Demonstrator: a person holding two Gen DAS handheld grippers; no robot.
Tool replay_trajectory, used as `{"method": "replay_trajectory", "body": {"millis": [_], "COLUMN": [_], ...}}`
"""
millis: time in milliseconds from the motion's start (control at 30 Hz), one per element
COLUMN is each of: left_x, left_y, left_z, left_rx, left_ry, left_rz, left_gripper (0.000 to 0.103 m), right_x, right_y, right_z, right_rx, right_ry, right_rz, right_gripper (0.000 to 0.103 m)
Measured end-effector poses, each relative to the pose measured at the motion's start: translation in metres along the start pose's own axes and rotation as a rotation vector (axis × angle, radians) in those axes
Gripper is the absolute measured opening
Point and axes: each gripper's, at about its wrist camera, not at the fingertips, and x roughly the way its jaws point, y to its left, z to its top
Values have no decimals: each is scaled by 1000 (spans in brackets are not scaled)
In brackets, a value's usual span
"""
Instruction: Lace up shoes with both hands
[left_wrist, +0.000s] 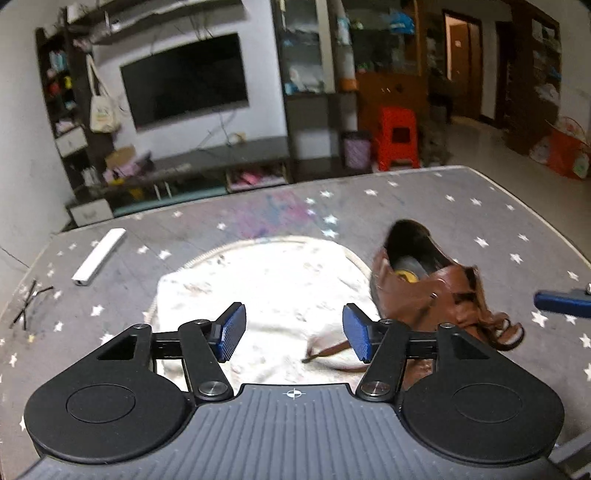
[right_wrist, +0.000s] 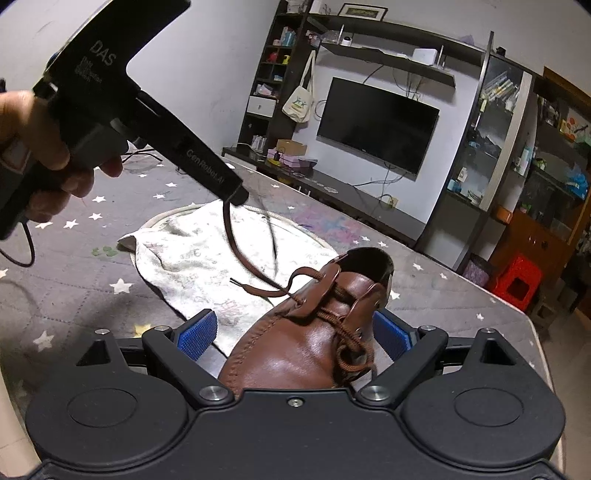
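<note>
My right gripper (right_wrist: 293, 334) is spread wide, its blue pads (right_wrist: 197, 334) on either side of the brown shoe's (right_wrist: 306, 347) toe; whether they touch, I cannot tell. The shoe sits on the white cloth (right_wrist: 192, 258) over the star-patterned mat (right_wrist: 74, 288). Farther left, my left gripper (left_wrist: 293, 332) gapes in its own view, yet a lace (right_wrist: 231, 236) hangs from its tip.

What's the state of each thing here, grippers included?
left gripper: open, nothing between its fingers
right gripper: open, straddling the shoe
brown leather shoe: upright, partly laced, untied
shoelace: loose, one tip on the cloth
white cloth: spread out, rumpled
TV: screen dark
</note>
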Motion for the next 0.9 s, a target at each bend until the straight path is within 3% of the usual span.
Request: {"method": "replay_trajectory", "body": {"millis": [400, 633, 800, 867, 900], "left_x": [13, 32, 43, 47, 50], "left_y": [-19, -26, -35, -41, -44], "left_z": [24, 33, 44, 51, 54], "left_rx": [69, 49, 27, 24, 26], "left_ry": [90, 178, 198, 209, 217], "left_rz": [-91, -182, -214, -219, -217], "left_gripper": [63, 62, 61, 61, 61], "right_x": [5, 3, 7, 10, 11], "right_y": [-17, -26, -34, -36, -37], "right_z": [7, 8, 10, 11, 12], "right_rx": [-64, -95, -138, -152, -157], "right_ry": [13, 27, 38, 45, 50], "right_rz": [12, 41, 38, 38, 41], "right_gripper": [93, 93, 93, 89, 81]}}
